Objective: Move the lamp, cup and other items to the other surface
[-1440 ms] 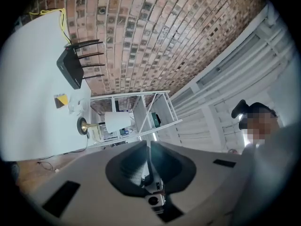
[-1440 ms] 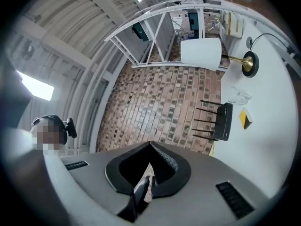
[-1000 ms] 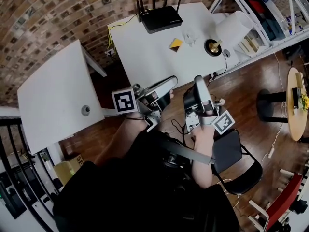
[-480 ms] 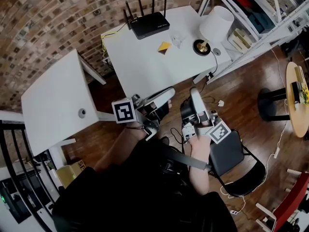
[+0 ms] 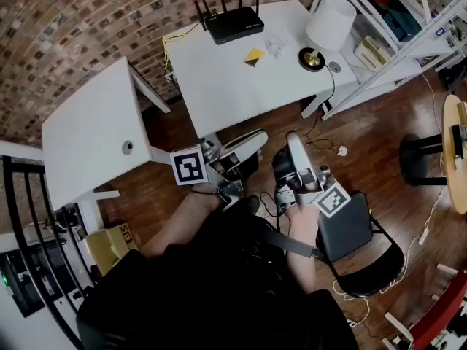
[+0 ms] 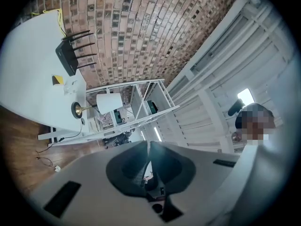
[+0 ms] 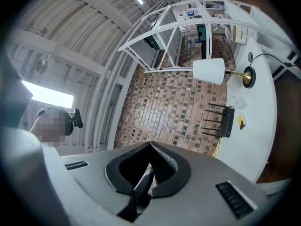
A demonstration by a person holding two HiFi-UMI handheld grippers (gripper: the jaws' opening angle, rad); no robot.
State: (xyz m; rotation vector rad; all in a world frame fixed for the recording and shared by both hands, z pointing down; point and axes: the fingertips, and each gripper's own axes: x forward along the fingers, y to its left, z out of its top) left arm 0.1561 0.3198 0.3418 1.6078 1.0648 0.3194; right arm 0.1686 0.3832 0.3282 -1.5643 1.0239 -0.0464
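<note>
Left gripper [image 5: 255, 138]: jaws pressed together, nothing between them. Right gripper [image 5: 294, 140]: jaws likewise closed, empty. Both are held close to the body over the wooden floor [image 5: 379, 130], just short of the long white table [image 5: 233, 86], touching nothing. Black chair [image 5: 350, 228] sits beside the right hand. On the table's far half: yellow object [image 5: 255, 55], clear cup [image 5: 275, 47] just beside it, lamp [image 5: 328, 24] near the right edge, black router [image 5: 235, 22] at the back. Second white table [image 5: 87, 144] stands apart on the left.
</note>
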